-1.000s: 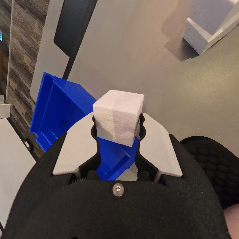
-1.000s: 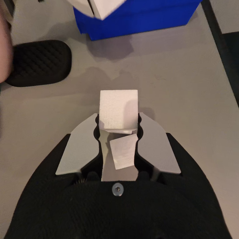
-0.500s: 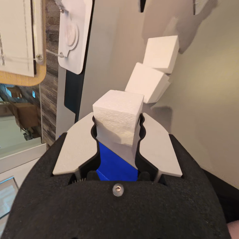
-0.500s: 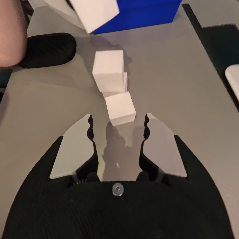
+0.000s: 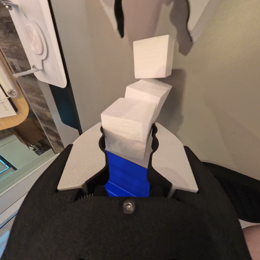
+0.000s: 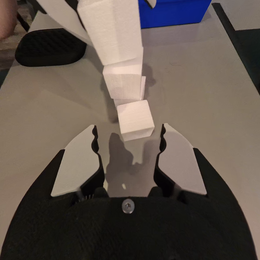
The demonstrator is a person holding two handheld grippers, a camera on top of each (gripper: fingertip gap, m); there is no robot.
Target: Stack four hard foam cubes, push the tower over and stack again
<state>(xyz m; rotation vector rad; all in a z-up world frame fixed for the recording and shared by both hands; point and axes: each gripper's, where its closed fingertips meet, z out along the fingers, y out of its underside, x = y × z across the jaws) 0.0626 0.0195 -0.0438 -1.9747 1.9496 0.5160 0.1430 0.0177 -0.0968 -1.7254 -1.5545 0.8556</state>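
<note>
Left wrist view: left gripper (image 5: 127, 135) jaws pinch a foam cube (image 5: 126, 126); right gripper (image 6: 128, 130) jaws spread.

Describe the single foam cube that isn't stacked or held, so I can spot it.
On the grey table, come from the blue bin at the far end past the two-cube stack towards the open right gripper. The single cube lies just before its fingertips: the only one alone on the surface, turned askew.
</note>
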